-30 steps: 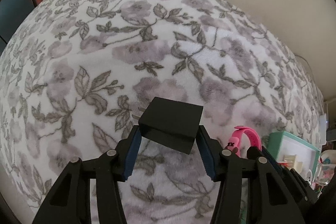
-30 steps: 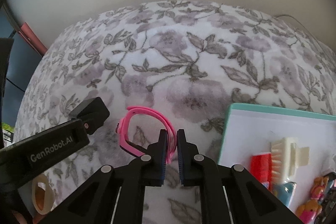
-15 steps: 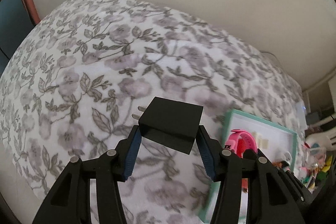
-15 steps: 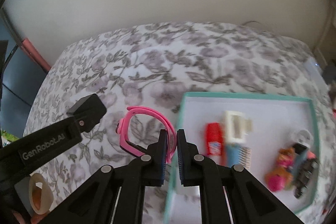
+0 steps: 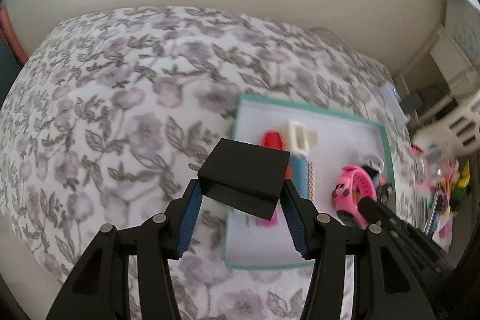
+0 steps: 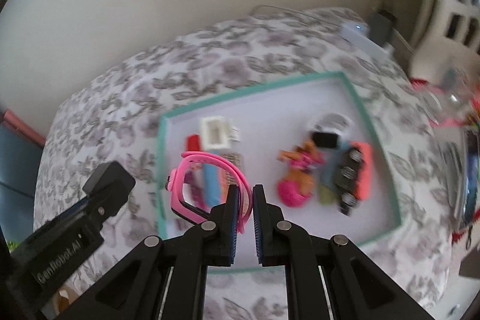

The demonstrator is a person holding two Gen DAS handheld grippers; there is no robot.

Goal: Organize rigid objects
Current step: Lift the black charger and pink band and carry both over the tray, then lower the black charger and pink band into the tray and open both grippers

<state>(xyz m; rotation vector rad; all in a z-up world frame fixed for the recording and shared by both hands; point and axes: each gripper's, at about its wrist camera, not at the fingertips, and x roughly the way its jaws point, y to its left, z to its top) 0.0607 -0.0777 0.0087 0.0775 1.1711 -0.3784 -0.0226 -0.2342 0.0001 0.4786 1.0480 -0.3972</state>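
Nearest to the left wrist camera, a black, box-shaped plastic plug adapter (image 5: 244, 180) is clamped between the blue-padded fingers of the left gripper (image 5: 240, 194), whose jaws are spread only as wide as the block's sides. It is gripped across its flat faces, presumably so that it cannot twist, and its metal prongs (image 5: 194, 165) are left pointing away to the left. In the right wrist view, a pink silicone watch with a looped strap (image 6: 207, 185) is pinched by its band in the right gripper (image 6: 243, 197), the jaws being almost closed on the thin strap. The loop is left hanging free to the left of the fingers, probably because the band is the only part slim enough to be nipped.

Beyond both tools, a shallow white tray with a teal rim (image 6: 357, 98) is seen lying on the bedspread printed with grey and mauve flowers (image 5: 120, 86). Small items are already laid inside it in rough groups: a red piece, a white rectangular part (image 6: 214, 132) and a blue strip at the left, toy-like figures and a coral block at the right. Both carried things are held above the tray's left half, apparently ready to be set down in a bare patch. Motion blur makes finer details uncertain.
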